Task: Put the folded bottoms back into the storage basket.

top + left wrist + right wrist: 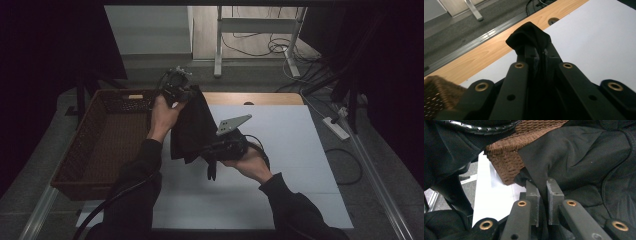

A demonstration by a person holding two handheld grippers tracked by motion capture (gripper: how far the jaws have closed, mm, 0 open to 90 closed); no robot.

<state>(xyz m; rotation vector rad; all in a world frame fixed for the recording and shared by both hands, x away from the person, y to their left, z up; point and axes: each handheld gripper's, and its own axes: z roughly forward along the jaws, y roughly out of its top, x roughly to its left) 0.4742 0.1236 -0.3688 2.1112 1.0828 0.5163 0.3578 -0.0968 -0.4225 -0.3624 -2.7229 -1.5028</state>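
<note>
One black cloth (192,125) hangs between two grippers, its top corner clamped in the left gripper (176,86) jaws, its lower edge pinched between the right gripper (220,149) jaws, beside one brown wicker basket (107,145).

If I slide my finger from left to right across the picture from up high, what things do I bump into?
Brown woven basket → left gripper → black cloth held up between both grippers → right gripper → bare white table sheet → white power strip on the floor.
</note>
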